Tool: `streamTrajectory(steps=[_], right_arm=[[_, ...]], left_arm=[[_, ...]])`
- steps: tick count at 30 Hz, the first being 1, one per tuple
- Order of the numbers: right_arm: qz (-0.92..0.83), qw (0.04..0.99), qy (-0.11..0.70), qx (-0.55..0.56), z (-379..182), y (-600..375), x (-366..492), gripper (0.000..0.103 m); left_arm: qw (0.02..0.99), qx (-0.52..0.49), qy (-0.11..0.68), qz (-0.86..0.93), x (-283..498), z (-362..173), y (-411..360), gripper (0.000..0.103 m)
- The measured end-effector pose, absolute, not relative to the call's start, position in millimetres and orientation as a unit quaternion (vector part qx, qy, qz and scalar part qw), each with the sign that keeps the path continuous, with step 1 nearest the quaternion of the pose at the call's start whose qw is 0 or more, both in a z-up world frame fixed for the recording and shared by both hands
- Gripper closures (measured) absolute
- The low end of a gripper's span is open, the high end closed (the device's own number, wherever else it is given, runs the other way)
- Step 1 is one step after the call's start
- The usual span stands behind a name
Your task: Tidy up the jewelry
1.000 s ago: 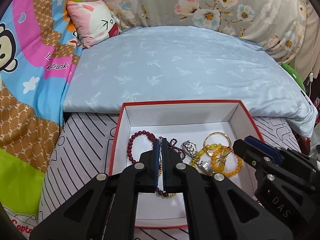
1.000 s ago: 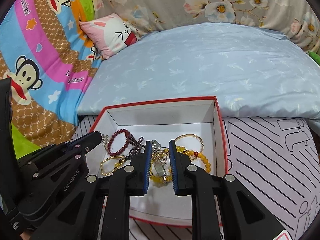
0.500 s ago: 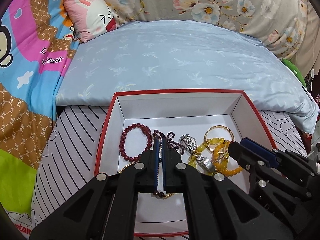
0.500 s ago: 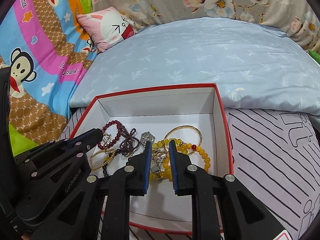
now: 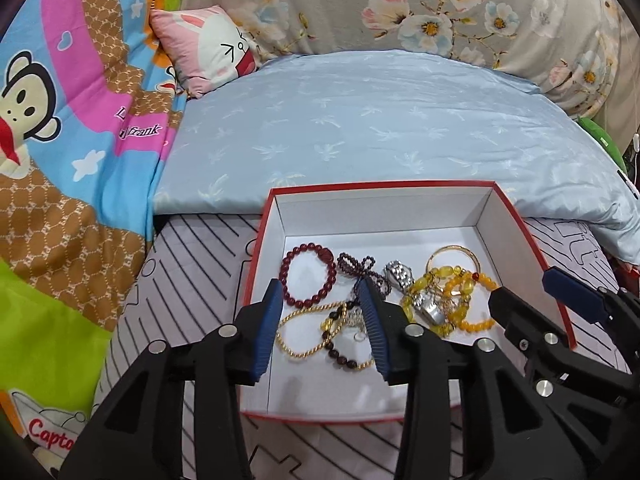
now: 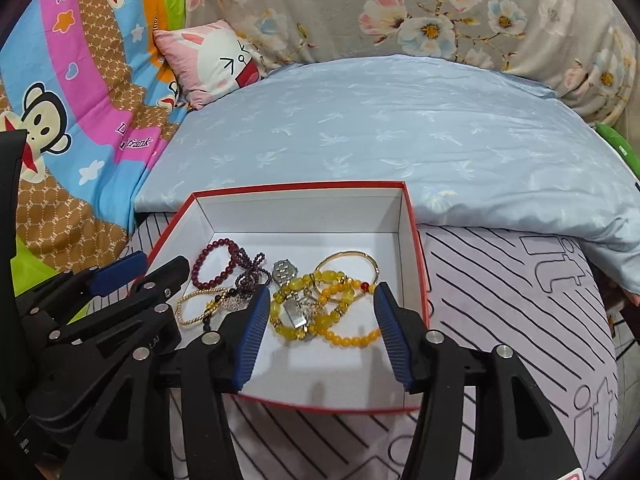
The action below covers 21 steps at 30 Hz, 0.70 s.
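Grippers, left [image 5: 320,300] and right [image 6: 320,304], opening wide over red box [image 6: 412,240], gripping nothing, beads [image 6: 332,316] lying loose below.

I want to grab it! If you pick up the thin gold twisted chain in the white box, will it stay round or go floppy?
Probably floppy: the thin gold twisted chain lies in a loose, uneven loop, so it would likely dangle. It may also snag, since the dark bead strand crosses it and could get dragged along. It looks thin, so likely light.
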State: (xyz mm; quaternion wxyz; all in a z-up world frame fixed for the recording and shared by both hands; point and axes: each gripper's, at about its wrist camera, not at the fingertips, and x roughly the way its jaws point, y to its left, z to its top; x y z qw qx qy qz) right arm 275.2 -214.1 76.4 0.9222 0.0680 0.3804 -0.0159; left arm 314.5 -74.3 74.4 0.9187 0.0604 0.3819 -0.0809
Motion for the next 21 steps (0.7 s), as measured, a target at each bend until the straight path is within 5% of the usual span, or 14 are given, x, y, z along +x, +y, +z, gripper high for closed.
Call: streamTrajectory(steps=[4,9,21], right_arm=[[-0.029,0.921,0.382,0.066,85.6,-212.5,256.8,0.043],[-0.046,0.920,0.382,0.066,93.6,-211.2,237.2,0.040],[-0.059,0.911,0.403,0.068,88.9,-205.3,216.5,0.038]], left_arm=[[0.915,0.062,0.390,-0.080,298.5,82.9,-70.1,0.061],[0.914,0.064,0.395,-0.068,281.4,89.8,-64.0,0.045],[0.903,0.065,0.420,-0.066,263.8,82.9,-58.9,0.038]])
